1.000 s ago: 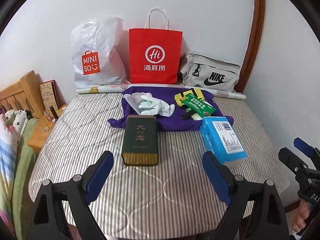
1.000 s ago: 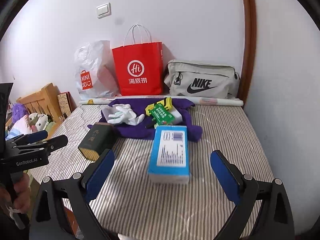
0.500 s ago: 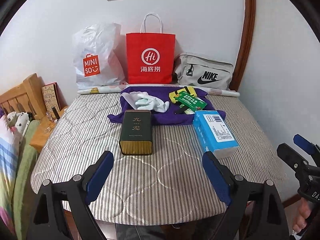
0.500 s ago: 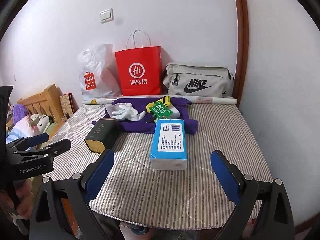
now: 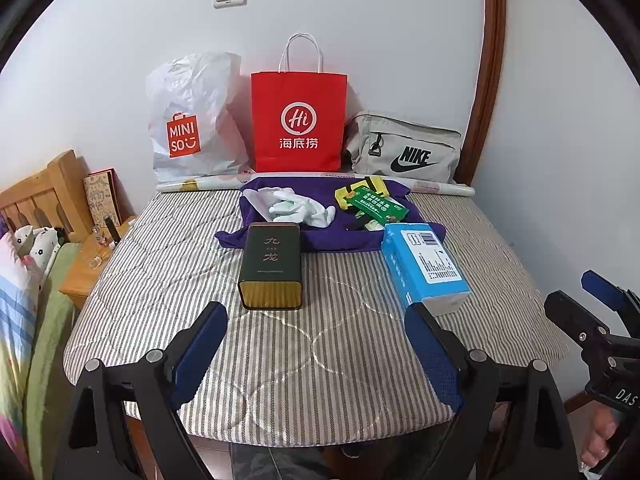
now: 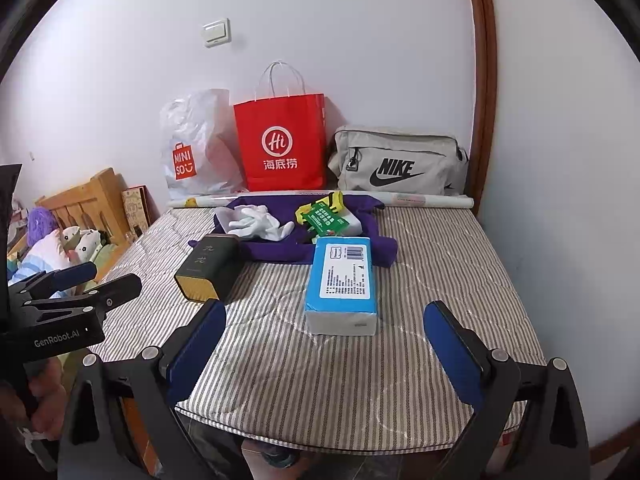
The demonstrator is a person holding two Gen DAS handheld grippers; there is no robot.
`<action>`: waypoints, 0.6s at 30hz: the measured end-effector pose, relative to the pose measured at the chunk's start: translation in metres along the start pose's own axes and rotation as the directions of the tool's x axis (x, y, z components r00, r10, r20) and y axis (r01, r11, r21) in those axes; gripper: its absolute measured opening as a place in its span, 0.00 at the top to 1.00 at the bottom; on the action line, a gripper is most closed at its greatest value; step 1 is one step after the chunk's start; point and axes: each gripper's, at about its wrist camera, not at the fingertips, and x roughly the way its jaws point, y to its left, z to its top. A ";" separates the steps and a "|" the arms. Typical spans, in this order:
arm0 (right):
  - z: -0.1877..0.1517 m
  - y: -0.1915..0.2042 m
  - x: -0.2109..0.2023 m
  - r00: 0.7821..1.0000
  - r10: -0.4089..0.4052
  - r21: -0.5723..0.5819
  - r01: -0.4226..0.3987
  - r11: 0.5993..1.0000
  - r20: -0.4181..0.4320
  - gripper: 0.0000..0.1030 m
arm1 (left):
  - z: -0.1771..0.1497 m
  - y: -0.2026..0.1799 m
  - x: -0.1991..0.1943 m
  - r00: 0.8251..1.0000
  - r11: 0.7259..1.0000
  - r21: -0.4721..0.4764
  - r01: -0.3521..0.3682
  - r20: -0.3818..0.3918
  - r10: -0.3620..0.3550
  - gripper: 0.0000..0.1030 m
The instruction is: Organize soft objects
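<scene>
With both grippers (image 5: 316, 344) (image 6: 324, 344) open and empty, I'd pinch the limp, light gloves (image 5: 298, 207) mid-bunch near the bed's (image 5: 168, 264) far edge.

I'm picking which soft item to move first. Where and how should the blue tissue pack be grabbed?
Grip the tissue pack across its two long sides near the middle, coming from the near end and above. It lies flat on the mattress, lengthwise toward the right tongs, which are open and look wide enough to straddle it. Its soft wrap may give under pressure.
</scene>
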 end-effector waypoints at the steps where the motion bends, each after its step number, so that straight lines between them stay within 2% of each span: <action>1: 0.000 0.001 0.000 1.000 0.000 -0.001 0.000 1.000 0.002 0.05 | 0.000 0.000 -0.001 1.000 1.000 -0.002 0.000 0.001 0.000 0.13; 18: -0.003 0.001 -0.004 1.000 0.000 -0.006 0.000 1.000 0.004 0.05 | 0.000 -0.002 -0.001 1.000 1.000 0.004 -0.004 -0.001 0.004 0.13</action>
